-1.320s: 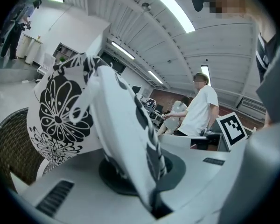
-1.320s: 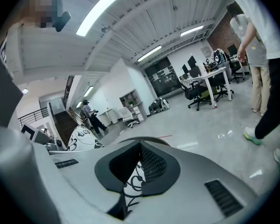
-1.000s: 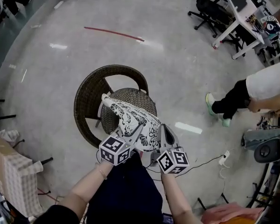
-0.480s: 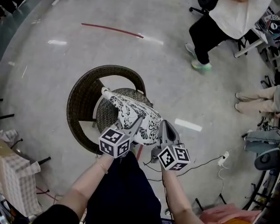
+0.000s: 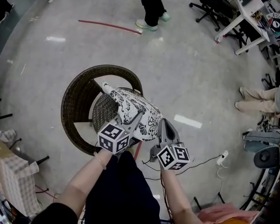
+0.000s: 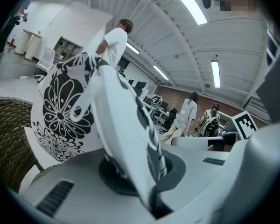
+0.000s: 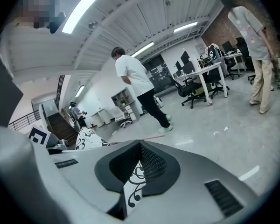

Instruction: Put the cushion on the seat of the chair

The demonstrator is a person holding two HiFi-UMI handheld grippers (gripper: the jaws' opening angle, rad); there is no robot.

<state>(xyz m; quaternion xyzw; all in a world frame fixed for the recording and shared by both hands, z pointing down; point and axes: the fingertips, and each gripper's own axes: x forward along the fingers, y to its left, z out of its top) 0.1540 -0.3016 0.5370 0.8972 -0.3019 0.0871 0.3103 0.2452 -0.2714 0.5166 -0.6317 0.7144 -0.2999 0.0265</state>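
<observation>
A white cushion with a black flower print (image 5: 133,113) hangs above the seat of a dark wicker chair (image 5: 74,108), its far corner over the seat. My left gripper (image 5: 130,130) is shut on the cushion's near left edge; in the left gripper view the cushion (image 6: 84,111) fills the space between the jaws of the left gripper (image 6: 144,181). My right gripper (image 5: 162,133) is shut on the cushion's near right corner. The right gripper view shows a strip of printed cushion fabric (image 7: 133,190) pinched at the tip of the right gripper (image 7: 139,171).
A person (image 5: 151,3) walks across the grey floor beyond the chair, near a red floor line (image 5: 107,26). Office chairs and a white desk (image 5: 233,13) stand at the far right. Another person's legs (image 5: 261,101) show at the right edge. A cable and plug (image 5: 214,160) lie near my right side.
Both grippers have carried the cushion a little lower and toward the chair seat. The person in the white shirt has walked from the right side across to the top middle.
</observation>
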